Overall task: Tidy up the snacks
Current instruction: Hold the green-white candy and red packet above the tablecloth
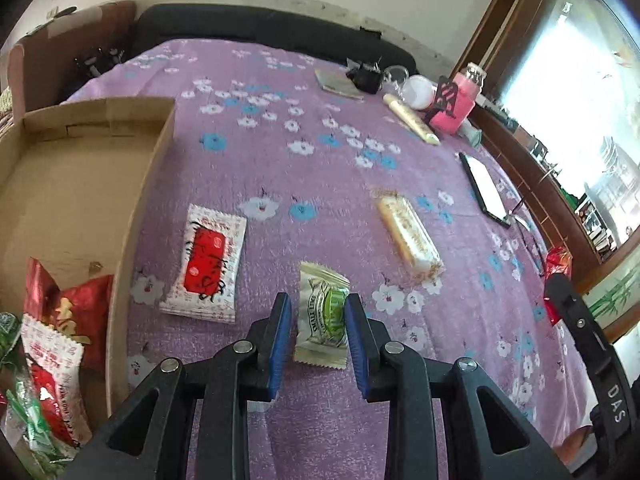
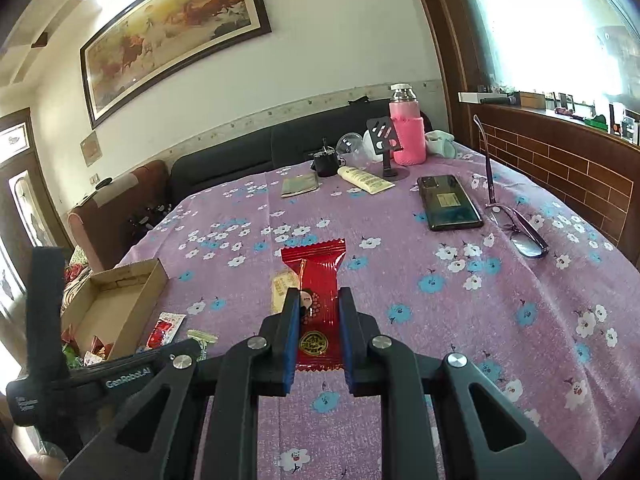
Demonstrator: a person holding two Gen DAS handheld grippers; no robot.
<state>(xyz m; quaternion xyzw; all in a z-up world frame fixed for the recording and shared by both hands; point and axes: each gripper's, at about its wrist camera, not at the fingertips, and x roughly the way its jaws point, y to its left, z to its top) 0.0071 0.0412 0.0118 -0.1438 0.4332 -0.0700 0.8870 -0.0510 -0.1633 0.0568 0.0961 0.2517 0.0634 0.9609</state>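
Blue-padded fingers of the left gripper (image 1: 316, 320) narrowly straddle a cream-and-green snack packet (image 1: 323, 320) lying on the purple flowered tabletop (image 1: 320, 168), cardboard box (image 1: 156, 184) wall close at left, while the right gripper (image 2: 319, 312) pinches a glossy red snack packet (image 2: 320, 280) above open cloth.

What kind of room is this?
Most likely a home living room: a dark sofa behind a table with a floral tablecloth, and a framed painting on the wall.

Purple flowered tablecloth (image 2: 440, 320), red wrapper (image 2: 320, 292)
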